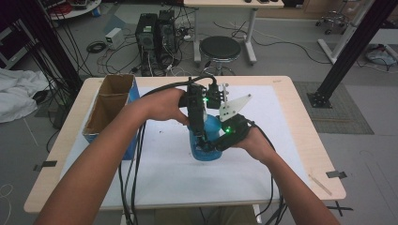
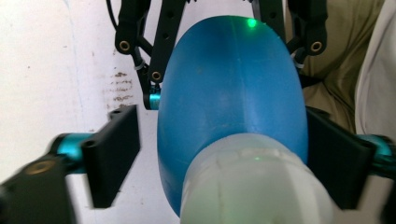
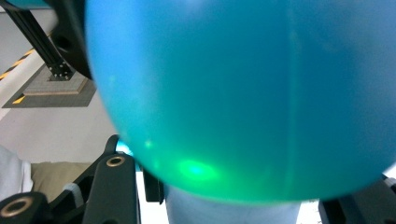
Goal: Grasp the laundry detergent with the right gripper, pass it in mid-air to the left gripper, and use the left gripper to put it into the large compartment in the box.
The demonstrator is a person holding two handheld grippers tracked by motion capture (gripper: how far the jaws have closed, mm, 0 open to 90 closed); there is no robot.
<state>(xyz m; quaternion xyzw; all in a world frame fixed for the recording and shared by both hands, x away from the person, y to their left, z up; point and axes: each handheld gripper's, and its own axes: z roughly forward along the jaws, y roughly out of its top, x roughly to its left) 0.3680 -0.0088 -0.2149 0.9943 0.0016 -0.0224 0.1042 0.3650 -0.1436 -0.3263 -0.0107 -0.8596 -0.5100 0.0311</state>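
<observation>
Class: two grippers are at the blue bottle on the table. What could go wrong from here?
1. In the left gripper view, one jaw of the left gripper stands apart from the blue bottle; lifting now could let it slip.
2. The bottle's body is smooth and rounded, so a squeeze from the right gripper might push it sideways or tip it on the table.

A blue plastic bottle (image 1: 207,140) sits near the middle of the white-covered tabletop (image 1: 169,173), just ahead of the person. Its body is smooth, rounded and glossy blue, with a pale whitish section (image 2: 254,186) at one end. A green light glints on its curved surface (image 3: 198,170).
</observation>
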